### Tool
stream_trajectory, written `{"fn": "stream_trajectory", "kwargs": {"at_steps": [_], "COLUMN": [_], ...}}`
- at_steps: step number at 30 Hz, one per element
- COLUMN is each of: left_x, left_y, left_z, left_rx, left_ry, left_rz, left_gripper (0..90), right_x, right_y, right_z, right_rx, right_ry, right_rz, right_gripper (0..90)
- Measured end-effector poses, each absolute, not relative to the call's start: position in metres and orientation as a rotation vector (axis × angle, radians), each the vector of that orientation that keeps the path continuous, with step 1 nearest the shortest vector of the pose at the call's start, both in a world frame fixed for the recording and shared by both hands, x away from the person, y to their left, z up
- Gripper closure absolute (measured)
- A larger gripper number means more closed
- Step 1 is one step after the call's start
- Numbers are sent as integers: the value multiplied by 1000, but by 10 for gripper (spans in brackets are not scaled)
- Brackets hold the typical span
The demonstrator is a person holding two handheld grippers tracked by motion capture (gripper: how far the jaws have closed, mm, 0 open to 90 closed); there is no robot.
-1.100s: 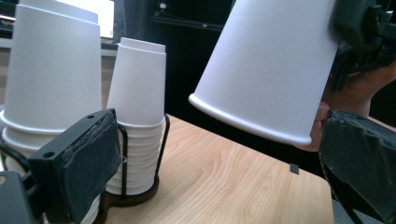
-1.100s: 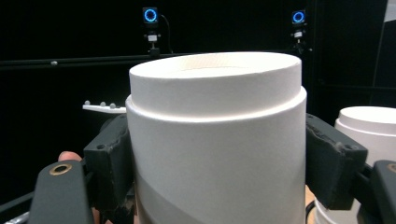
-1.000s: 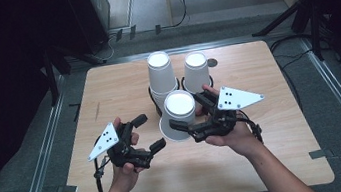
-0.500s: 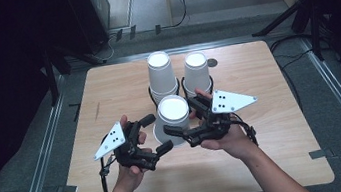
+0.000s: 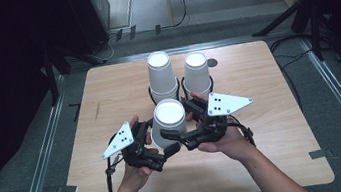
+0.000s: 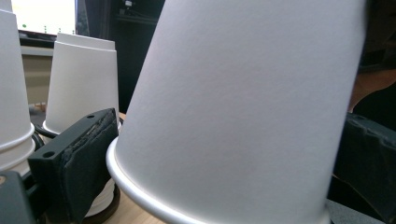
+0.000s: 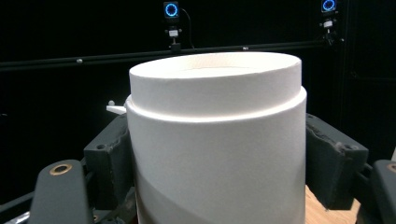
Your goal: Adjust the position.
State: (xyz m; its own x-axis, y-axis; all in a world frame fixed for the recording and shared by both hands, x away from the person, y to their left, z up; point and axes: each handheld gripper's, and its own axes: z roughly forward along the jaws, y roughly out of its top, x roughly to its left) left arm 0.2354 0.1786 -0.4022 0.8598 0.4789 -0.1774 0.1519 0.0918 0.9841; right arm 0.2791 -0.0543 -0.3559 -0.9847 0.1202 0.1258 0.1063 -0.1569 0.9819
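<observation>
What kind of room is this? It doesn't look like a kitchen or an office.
Probably a lab or recording studio. A small wooden table stands between metal floor rails, with black walls around it, dark tripod legs behind, and blue ring lights on a wall rail.

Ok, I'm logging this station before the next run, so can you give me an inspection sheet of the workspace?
Surface: light wooden table, bare wood around the work.
Job's things: an upside-down white paper cup at the front, tilted; two stacks of upside-down paper cups behind it, standing on dark rings.
Clutter: a small dark disc by the right stack.
Grippers: right gripper clamps the front cup; left gripper has its jaws either side of the same cup, grip unclear.
Cables: one trails from each gripper; others lie on the floor beyond the table.
Surroundings: dark room, metal rails, stand legs.
</observation>
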Motion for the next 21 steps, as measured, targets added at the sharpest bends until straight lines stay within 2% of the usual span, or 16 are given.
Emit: {"fn": "stream_trajectory", "kwargs": {"at_steps": [12, 21], "left_x": [236, 235], "left_y": [175, 174], "left_z": [-403, -404], "left_rx": [1479, 1491], "left_ry": [527, 519], "left_rz": [274, 291], "left_gripper": [0, 51], "right_x": [280, 280], "right_y": [-56, -57], "right_z": [-357, -358], "right_rx": [296, 296], "right_ry": [2027, 2021], "right_rz": [2397, 2405], "right_gripper": [222, 223]}}
